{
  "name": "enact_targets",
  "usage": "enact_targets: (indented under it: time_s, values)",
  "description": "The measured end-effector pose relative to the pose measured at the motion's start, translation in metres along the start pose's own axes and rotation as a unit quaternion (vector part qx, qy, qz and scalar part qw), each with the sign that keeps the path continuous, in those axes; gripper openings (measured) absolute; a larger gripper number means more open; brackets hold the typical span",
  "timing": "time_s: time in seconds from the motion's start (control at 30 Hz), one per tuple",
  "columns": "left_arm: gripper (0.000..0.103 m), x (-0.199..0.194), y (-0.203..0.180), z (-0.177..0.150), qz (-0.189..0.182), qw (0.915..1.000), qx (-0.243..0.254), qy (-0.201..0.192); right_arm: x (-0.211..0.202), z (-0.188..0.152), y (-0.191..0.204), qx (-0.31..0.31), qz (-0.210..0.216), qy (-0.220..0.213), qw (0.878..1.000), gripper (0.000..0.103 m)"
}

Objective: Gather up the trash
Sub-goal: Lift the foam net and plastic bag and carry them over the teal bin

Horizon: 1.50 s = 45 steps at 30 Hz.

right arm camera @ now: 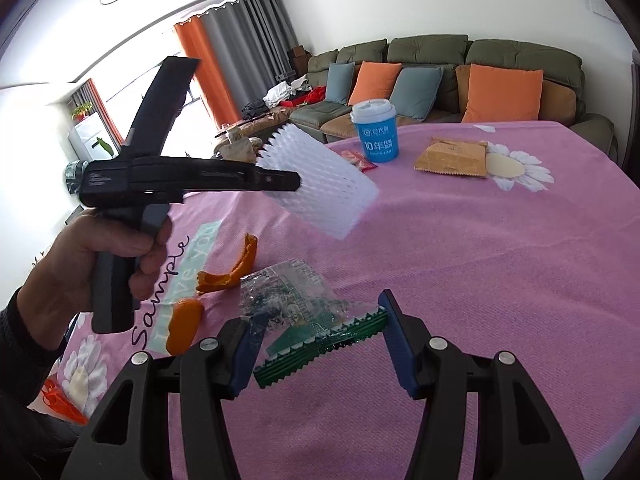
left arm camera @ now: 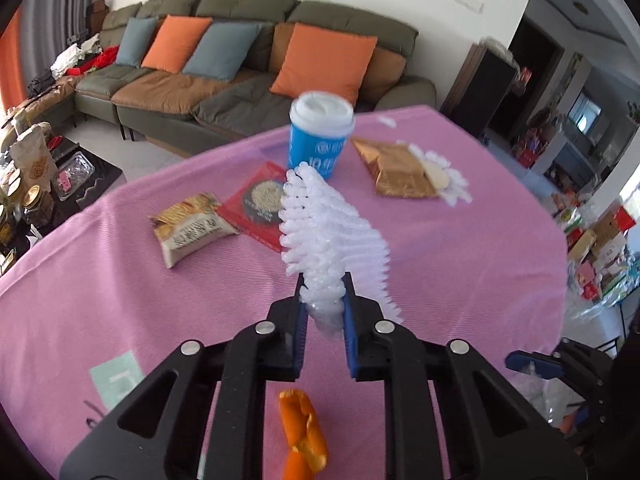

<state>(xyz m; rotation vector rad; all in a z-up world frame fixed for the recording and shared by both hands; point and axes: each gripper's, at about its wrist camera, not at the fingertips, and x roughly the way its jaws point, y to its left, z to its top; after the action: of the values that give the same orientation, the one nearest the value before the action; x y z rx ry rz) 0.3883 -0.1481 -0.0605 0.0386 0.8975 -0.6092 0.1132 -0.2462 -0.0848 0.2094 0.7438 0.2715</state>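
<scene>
I have the white foam net sleeve (left arm camera: 332,224) pinched at its near end in my left claw (left arm camera: 323,300), the blue pads squeezed tight on the bunched foam. From the right wrist view the sleeve (right arm camera: 320,176) hangs in the air above the bench (right arm camera: 480,280), clear of the pink cloth, with a hand (right arm camera: 100,264) wrapped round the left tool's grip.

My right claw (right arm camera: 320,344) is clamped on a clear plastic bag with green printing (right arm camera: 304,312); each pad presses an edge of it and the bag is stretched between them, its far part lying over the cloth.

Just beside that bag, two pieces of orange peel (right arm camera: 224,276) lie on the cloth near printed lettering. In the left wrist view a peel piece (left arm camera: 304,432) shows below my claw.

Farther back stands a blue paper cup with a white lid (left arm camera: 320,136), upright. Near it lie a red packet (left arm camera: 256,204), touching a yellow snack bag (left arm camera: 188,228) at its side, and, well apart to the right, a gold wrapper (left arm camera: 396,168) partly over a printed daisy.

Beyond the bench stands a green sofa (left arm camera: 248,76) with orange and blue cushions.
</scene>
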Motion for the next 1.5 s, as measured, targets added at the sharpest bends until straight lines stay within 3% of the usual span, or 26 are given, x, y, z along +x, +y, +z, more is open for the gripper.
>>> enact_targets:
  time_s: [0.2, 0.43, 0.67, 1.07, 1.3, 1.5]
  values:
    - [0.016, -0.09, 0.008, -0.031, 0.019, 0.9958, -0.026, -0.085, -0.012, 0.005, 0.02, -0.02, 0.011, -0.016, 1.0, 0.054]
    - [0.016, -0.188, 0.019, -0.104, 0.085, 0.9812, -0.062, -0.161, -0.021, 0.013, 0.062, -0.06, 0.038, -0.031, 0.997, 0.054]
    - [0.016, -0.269, 0.02, -0.175, 0.149, 0.966, -0.069, -0.2, -0.026, 0.015, 0.114, -0.105, 0.071, -0.039, 0.991, 0.054]
    - [0.017, -0.373, 0.022, -0.287, 0.213, 0.9425, -0.113, -0.232, -0.02, 0.012, 0.205, -0.179, 0.12, -0.036, 0.976, 0.054]
    - [0.018, -0.424, 0.049, -0.339, 0.265, 0.9201, -0.162, -0.238, 0.001, 0.009, 0.269, -0.225, 0.168, -0.022, 0.959, 0.054]
    - [0.018, -0.473, 0.083, -0.382, 0.326, 0.8889, -0.208, -0.245, 0.016, 0.003, 0.329, -0.268, 0.218, -0.004, 0.938, 0.054]
